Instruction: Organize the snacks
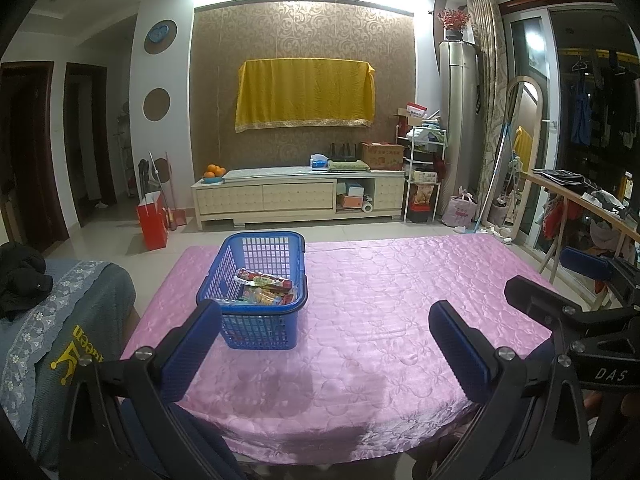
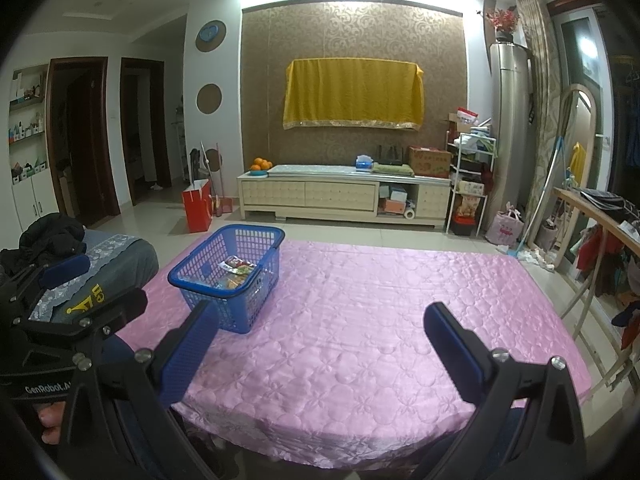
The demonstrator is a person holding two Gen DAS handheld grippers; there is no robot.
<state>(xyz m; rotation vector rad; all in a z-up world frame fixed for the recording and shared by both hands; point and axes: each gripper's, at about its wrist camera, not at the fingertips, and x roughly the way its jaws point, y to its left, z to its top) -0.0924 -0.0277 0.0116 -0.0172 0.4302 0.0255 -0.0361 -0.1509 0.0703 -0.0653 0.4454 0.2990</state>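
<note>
A blue plastic basket (image 1: 260, 316) stands on the left part of the table's pink quilted cloth (image 1: 380, 304). Several colourful snack packets (image 1: 264, 286) lie inside it. The basket also shows in the right wrist view (image 2: 236, 312) with the snack packets (image 2: 236, 270) in it. My left gripper (image 1: 326, 336) is open and empty, held above the near table edge, just short of the basket. My right gripper (image 2: 316, 338) is open and empty, to the right of the basket. The right gripper shows at the right edge of the left wrist view (image 1: 580, 280).
A grey-covered seat with a black garment (image 1: 24, 276) stands left of the table. A wooden rack with clothes (image 2: 600, 232) stands to the right. Beyond the table are a red bag (image 1: 152, 220) and a low TV cabinet (image 1: 300, 196).
</note>
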